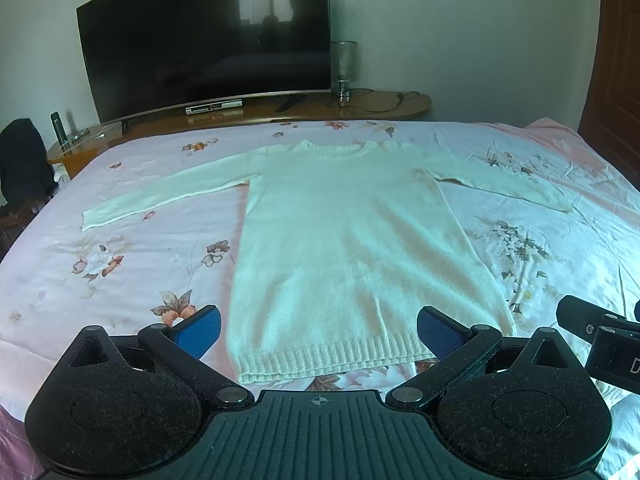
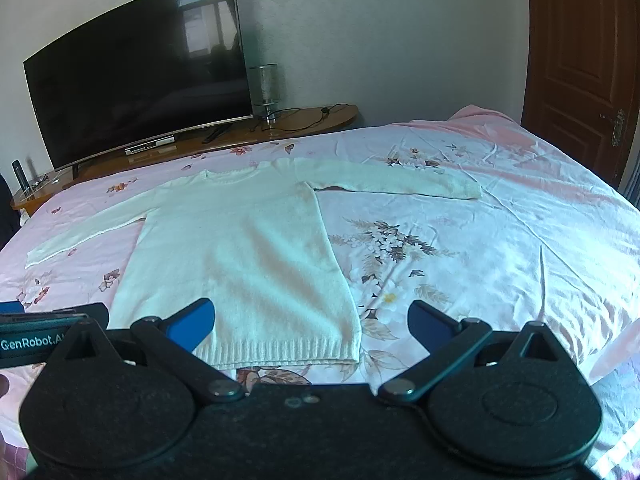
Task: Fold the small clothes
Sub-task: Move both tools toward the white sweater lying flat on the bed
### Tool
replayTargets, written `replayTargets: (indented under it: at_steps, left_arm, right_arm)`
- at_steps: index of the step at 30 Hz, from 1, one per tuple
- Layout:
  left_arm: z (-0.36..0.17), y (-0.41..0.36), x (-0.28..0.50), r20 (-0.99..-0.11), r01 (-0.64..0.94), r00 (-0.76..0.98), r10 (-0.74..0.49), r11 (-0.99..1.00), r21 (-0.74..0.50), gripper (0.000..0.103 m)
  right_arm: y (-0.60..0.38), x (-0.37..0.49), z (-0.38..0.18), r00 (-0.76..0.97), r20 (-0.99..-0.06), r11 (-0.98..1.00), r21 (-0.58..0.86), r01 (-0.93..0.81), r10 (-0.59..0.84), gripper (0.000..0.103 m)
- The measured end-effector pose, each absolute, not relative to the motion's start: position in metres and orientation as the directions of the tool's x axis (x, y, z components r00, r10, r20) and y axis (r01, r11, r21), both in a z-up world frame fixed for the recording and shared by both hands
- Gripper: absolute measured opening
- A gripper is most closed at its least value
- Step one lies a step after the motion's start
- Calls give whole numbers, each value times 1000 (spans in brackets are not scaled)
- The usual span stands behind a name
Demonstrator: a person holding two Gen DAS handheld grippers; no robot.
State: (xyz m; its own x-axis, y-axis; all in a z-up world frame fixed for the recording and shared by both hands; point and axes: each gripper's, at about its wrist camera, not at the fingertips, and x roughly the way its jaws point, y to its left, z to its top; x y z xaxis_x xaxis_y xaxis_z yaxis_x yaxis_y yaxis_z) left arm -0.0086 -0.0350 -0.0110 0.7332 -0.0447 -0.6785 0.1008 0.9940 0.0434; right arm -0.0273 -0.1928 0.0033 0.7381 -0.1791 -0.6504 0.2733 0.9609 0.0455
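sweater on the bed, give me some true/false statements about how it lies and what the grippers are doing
1. The white sweater lies flat with both sleeves spread out. True.
2. The left gripper is clamped on the hem. False: it is open and holds nothing.
3. The right gripper is open. True.
4. The sweater's collar points toward the cameras. False: the ribbed hem is nearest, the collar faces the television.
5. The bedsheet is plain. False: it is floral.

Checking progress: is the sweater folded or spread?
Spread: the sweater lies flat on the bed, both sleeves stretched outward.
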Motion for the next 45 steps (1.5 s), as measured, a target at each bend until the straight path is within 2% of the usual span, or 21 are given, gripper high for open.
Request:
replayTargets:
  at_steps: [24, 45]
  left_arm:
    - [-24, -22, 31, -703, 77, 711, -28, 996, 37, 103]
    - [-45, -46, 149, -721, 62, 693, -4, 997, 55, 103]
  right_arm:
    - [-196, 6, -2, 731, -651, 956, 24, 291, -206, 103]
    - [-238, 100, -22, 707, -658, 940, -5, 341, -260, 103]
